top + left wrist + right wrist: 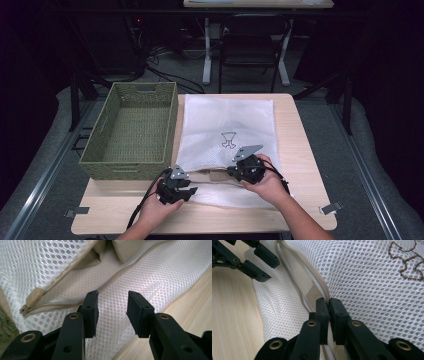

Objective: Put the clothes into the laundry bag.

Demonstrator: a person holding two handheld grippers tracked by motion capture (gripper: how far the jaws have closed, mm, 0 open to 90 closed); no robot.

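Showing no readable writing, mesh bag (225, 125) bears a brown emblem (228, 139).

The right gripper (328, 302) has its two black jaws drawn almost together, pinching the zipper edge (322, 288) of a white mesh bag (367, 287). Beyond the jaw tips the zipper runs up and away, with the bag's mouth parted just left of it and a beige cloth (314, 293) showing inside. Right of the jaws the mesh carries a brown stitched mark (405, 262). Far off to the upper left, the left gripper (268, 265) holds its jaws apart over the bag's near edge. Left of the jaws lies the wooden table (232, 322).
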